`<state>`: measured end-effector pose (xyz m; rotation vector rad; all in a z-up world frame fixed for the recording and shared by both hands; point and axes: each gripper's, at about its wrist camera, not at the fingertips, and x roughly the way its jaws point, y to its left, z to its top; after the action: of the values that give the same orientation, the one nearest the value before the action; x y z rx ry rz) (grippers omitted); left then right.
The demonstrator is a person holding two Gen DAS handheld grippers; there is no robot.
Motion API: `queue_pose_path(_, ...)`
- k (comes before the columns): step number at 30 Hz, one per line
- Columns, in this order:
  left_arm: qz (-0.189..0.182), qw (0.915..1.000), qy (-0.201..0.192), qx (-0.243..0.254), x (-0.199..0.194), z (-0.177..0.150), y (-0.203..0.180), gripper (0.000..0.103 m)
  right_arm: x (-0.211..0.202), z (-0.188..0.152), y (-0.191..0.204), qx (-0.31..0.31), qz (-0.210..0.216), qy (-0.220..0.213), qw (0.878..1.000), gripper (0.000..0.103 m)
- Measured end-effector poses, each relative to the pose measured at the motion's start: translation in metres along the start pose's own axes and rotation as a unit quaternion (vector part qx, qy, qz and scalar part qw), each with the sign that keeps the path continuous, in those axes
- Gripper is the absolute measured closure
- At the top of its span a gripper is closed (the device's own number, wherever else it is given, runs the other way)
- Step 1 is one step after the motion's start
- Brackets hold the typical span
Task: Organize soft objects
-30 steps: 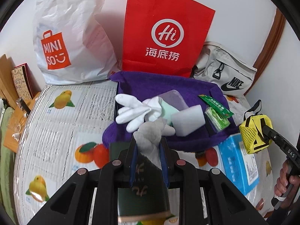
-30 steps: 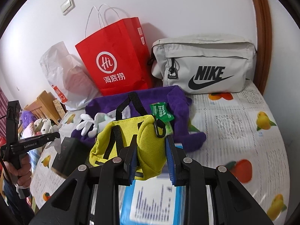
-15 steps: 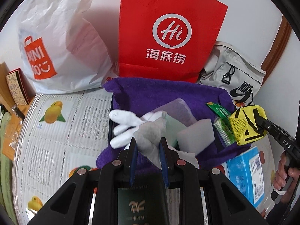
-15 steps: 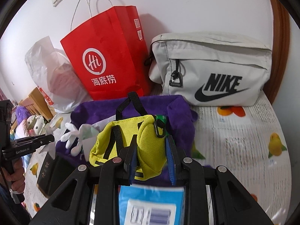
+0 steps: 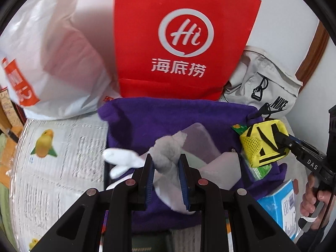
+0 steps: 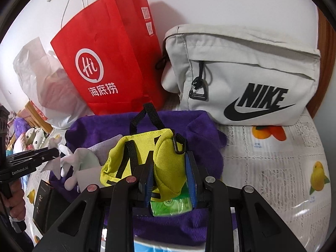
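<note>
My left gripper (image 5: 167,161) is shut on a grey knitted cloth (image 5: 168,155) and holds it above the purple towel (image 5: 159,117). White gloves (image 5: 121,159) and pale foam pieces (image 5: 222,170) lie on the towel. My right gripper (image 6: 170,168) is shut on a yellow pouch (image 6: 147,159) with black straps, held over the towel's (image 6: 201,132) right side. The pouch also shows in the left wrist view (image 5: 262,142). A green packet (image 6: 170,205) lies under the pouch.
A red paper bag (image 5: 180,42) and a white plastic bag (image 5: 48,58) stand behind the towel. A grey Nike bag (image 6: 241,75) lies at the back right. A blue box (image 5: 279,205) lies at the near right, a dark box (image 6: 44,201) at the near left.
Both grippers have moved forward over the purple towel, carrying the grey cloth and the yellow pouch. The bags at the back now look closer.
</note>
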<state>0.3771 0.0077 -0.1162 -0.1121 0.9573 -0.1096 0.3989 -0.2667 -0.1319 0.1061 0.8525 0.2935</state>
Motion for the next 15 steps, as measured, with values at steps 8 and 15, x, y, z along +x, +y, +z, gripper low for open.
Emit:
queue_pose_path(8, -0.001, 0.9997, 0.022, 0.010, 0.027, 0.003, -0.011, 0.080, 0.020, -0.002, -0.003, -0.002, -0.010, 0.031, 0.999, 0.075)
queue_pose_path(15, -0.001, 0.9994, 0.033, 0.010, 0.039, 0.003, -0.012, 0.080, 0.028, -0.004, -0.004, -0.006, -0.011, 0.042, 0.999, 0.074)
